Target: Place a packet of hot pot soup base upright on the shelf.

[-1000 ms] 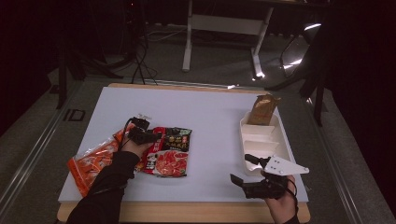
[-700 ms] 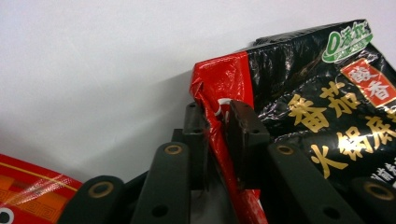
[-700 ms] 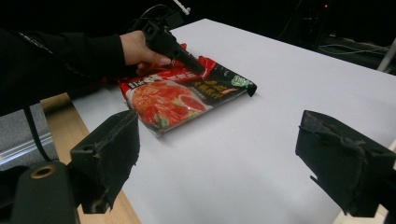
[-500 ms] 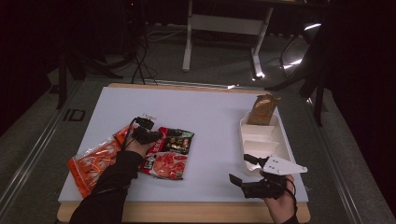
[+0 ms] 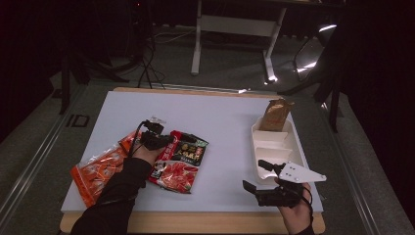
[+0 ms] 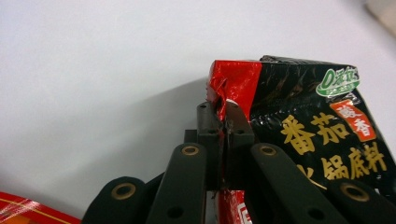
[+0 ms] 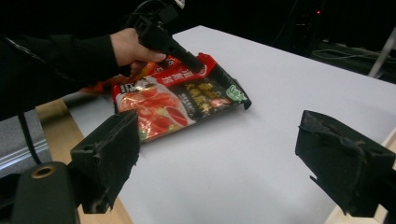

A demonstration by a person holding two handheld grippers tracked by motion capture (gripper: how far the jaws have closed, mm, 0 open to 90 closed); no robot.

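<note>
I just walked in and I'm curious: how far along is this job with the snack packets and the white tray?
Early, it seems. Done: a brown packet already stands in the white tray's far compartment. In hand: the left gripper is shut on a corner of the red-and-black packet, which lies on the table. Probably left: moving that packet and the orange packet. The right gripper waits open.
</note>
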